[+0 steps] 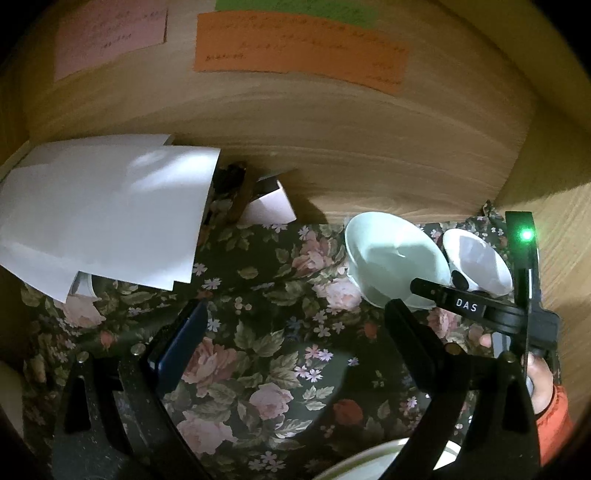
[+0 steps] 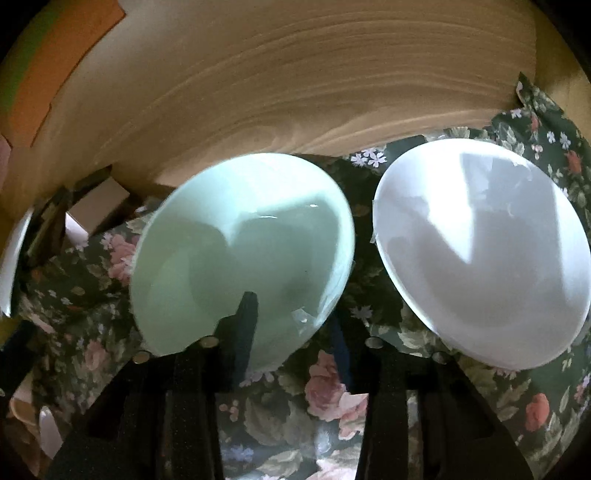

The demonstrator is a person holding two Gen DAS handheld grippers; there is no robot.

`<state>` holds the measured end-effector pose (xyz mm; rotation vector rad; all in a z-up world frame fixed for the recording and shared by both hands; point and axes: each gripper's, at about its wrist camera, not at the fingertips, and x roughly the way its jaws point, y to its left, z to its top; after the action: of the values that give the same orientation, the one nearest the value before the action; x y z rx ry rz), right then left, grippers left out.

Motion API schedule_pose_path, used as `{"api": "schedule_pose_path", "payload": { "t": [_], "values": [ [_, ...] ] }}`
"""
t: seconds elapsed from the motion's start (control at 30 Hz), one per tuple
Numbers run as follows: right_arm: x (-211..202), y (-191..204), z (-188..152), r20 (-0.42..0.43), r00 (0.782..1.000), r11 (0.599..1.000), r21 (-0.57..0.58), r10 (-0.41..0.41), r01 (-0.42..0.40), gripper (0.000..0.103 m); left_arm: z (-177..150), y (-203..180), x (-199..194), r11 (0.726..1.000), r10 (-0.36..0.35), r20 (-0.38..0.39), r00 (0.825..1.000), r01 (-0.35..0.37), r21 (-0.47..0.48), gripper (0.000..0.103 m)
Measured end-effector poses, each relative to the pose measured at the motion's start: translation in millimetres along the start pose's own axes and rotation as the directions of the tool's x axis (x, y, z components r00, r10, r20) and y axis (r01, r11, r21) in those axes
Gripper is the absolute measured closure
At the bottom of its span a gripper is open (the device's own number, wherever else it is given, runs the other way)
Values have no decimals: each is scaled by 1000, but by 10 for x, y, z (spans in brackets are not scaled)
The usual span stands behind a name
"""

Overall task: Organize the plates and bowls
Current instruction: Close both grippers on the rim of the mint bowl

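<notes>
Your right hand-held gripper [image 2: 291,325] straddles the near rim of the pale green bowl [image 2: 243,254]: one finger [image 2: 243,321] sits inside the bowl and the other [image 2: 340,350] outside it, though whether the rim is pinched cannot be told. That green bowl rests on the floral cloth [image 2: 332,398] covering the tabletop, tilted up toward the camera, with the wood-grain wall [image 2: 295,92] close behind it. Just to its right, apart by a strip of cloth, sits the white bowl [image 2: 480,258], also tilted.

Your left hand-held gripper [image 1: 291,332] hovers over the cloth with its jaws spread wide and nothing between them; its blue-padded finger [image 1: 181,343] is on the left. From there you see both bowls at the far right beside the wall, with your right tool reaching into the green one. White paper sheets [image 1: 107,210] lie at the left, covering a white dish [image 1: 85,286]. A white plate rim [image 1: 369,461] shows at the bottom edge. Pink [image 1: 107,40], orange [image 1: 295,48] and green [image 1: 295,9] notes stick to the wall.
</notes>
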<state>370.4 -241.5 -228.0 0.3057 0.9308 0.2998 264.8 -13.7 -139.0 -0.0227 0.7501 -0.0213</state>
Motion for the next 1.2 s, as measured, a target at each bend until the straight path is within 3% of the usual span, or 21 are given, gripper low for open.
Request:
{"api": "schedule_pose_path", "payload": {
  "t": [0.13,0.4,0.6,0.7,0.73,1.0,1.07,1.2],
  "values": [
    [-51,23,-72,-16,1000,998,-64,12,-13,83,-9,20,9,1000,5,-3,1000,-5,-2,6],
    [-259,160,-415,-65,996,975,-211,54,-67,83,-57,-24,133,999,22,-67,998,-19,42,6],
    [-465,177,-675,-76,995,961,-262,68,-86,80,-177,-99,280,995,36,-167,985,-20,98,22],
    [-571,143,-735,-38,997,960,-269,65,-73,79,-237,-120,361,994,41,-214,976,-18,108,28],
    [-501,262,-668,-36,997,960,-269,67,-75,79,-253,-134,376,994,43,-225,973,-18,111,29],
    [-480,139,-603,-17,997,974,-209,80,-82,79,-316,-275,424,986,45,-261,964,-2,166,41],
    [-422,151,-581,-20,996,974,-208,83,-85,79,-323,-306,444,984,47,-264,963,1,177,46],
    [-413,163,-588,-12,996,971,-222,84,-84,80,-335,-329,547,984,40,-311,950,16,175,68]
  ]
}}
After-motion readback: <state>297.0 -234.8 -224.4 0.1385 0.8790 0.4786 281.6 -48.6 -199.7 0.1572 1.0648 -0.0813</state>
